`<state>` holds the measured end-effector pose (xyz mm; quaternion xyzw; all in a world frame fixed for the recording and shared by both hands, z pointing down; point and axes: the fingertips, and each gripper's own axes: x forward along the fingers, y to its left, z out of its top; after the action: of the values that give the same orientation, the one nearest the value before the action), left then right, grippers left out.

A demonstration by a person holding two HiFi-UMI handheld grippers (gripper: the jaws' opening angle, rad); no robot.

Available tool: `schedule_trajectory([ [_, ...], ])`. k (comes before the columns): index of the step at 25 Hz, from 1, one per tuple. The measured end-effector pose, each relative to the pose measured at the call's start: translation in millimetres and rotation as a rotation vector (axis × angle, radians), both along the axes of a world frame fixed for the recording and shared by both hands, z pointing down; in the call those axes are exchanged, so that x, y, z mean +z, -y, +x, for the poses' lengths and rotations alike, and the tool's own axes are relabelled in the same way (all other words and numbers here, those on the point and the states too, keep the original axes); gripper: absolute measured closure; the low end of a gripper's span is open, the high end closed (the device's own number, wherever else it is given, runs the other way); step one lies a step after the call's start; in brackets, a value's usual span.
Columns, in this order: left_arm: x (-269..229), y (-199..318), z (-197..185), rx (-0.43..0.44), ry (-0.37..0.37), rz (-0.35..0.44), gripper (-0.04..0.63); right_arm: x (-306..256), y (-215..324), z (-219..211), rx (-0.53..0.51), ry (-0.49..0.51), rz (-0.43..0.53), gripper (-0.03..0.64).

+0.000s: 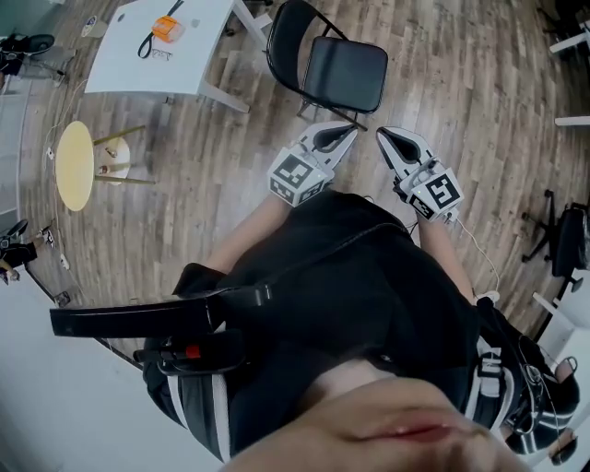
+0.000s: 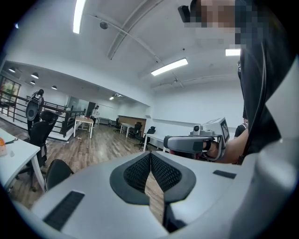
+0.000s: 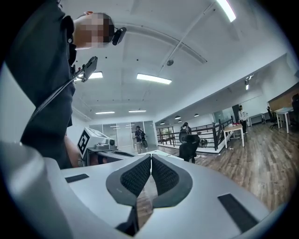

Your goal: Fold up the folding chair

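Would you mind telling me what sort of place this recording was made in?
Most likely an open-plan office or shared workspace: a wide wood-plank floor, a white table with more desks further back, a black office chair, and long strip lights on the ceiling.

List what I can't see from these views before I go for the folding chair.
- Folding chair, head view: hinges and most of the legs hidden under its seat.
- Left gripper view: dark rounded shape at lower left, cut off by the left gripper; cannot tell if it is the chair.
- Orange thing on the white table, head view: too small to name.
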<state>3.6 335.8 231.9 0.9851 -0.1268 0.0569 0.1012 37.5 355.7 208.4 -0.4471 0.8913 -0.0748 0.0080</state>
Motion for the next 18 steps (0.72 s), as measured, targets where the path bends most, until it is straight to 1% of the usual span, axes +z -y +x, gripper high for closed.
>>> schedule_trajectory([
  [5,-5,44,-23,0.035,-0.006,0.030,0.591,-5,42,-23,0.045,-0.003,0.000,0.609],
  [11,0,80,-51,0.087,-0.012,0.030,0.591,-6,79,-43,0.119,0.016,0.008,0.609],
  [15,5,92,-63,0.130,-0.003,0.027,0.591,-5,90,-42,0.170,0.007,0.006,0.609],
  [18,5,99,-65,0.141,0.002,0.034,0.591,-2,92,-36,0.198,0.011,-0.017,0.609],
])
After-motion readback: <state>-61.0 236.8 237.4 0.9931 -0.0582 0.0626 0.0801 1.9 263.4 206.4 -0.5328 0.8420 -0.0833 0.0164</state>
